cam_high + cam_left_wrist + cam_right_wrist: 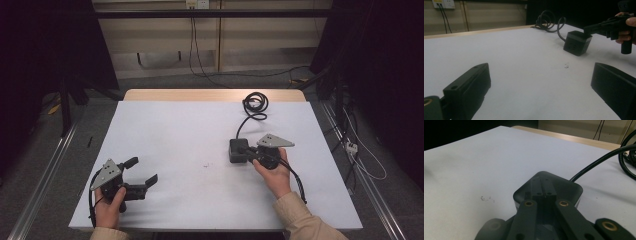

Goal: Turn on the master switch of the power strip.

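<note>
the white table takes up most of the high view, with a bare wooden strip along its far edge at twelve o'clock. on it, at about three o'clock from the table's centre, sits a dark cube-shaped power block, and its black cord runs off toward one o'clock and ends in a loose coil near the wooden strip. in the left gripper view the block stands flat on the sheet, sockets showing on its near face, with the coil behind it at twelve o'clock. the right gripper, held in the person's right hand at four o'clock, has its jaws pressed together with nothing between them, and their tips rest on or just above the block's top; in the right gripper view the two jaws meet over the block's smooth top, though contact cannot be told for sure. the left gripper, in the left hand at seven o'clock, is released, its jaws spread wide over bare table, well apart from the block. a small dark smudge marks the sheet near its centre, between the two grippers.
</note>
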Motion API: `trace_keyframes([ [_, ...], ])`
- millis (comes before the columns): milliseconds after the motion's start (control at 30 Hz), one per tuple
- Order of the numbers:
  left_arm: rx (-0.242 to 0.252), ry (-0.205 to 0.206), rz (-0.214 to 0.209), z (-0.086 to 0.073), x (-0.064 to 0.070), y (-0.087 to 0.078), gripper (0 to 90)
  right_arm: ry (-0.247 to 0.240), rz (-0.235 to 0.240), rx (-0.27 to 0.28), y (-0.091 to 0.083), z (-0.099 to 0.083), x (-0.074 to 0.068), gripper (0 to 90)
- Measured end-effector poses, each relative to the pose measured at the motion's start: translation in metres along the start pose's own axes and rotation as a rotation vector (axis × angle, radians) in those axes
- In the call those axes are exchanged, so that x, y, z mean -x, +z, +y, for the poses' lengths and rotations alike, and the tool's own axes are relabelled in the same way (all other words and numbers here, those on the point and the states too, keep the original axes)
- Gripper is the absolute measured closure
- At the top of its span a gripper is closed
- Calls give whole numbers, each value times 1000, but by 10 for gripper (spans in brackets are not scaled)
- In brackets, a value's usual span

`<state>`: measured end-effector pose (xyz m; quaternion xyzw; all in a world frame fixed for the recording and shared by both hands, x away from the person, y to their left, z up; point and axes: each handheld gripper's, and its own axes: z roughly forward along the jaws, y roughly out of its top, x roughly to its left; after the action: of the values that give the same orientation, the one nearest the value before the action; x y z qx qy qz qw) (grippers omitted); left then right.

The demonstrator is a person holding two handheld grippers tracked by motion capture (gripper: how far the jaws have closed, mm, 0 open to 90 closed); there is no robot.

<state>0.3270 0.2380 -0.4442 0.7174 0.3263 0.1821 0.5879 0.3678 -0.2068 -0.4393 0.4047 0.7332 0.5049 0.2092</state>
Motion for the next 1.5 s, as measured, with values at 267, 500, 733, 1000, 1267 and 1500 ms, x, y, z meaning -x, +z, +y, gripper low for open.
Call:
trace_keyframes([
  [267, 0, 0, -2, 0, 1, 1, 24, -7, -7, -4, 0, 1, -1, 900],
  [500, 1, 0, -1, 0, 1, 1, 24, -9, -10, -4, 0, 1, -2, 900],
  [733, 1, -1, -1, 0, 2, 2, 24, -8, -13, -5, 0, 1, -2, 900],
  [1000, 1, 0, 0, 0, 2, 1, 24, -10, -18, -4, 0, 1, -3, 900],
  [1267, 1, 0, -1, 0, 2, 2, 24, -6, -23, -6, 0, 1, -3, 900],
  [1500, 0, 3, -2, 0, 2, 2, 24, -3, -29, -13, 1, 1, -4, 900],
])
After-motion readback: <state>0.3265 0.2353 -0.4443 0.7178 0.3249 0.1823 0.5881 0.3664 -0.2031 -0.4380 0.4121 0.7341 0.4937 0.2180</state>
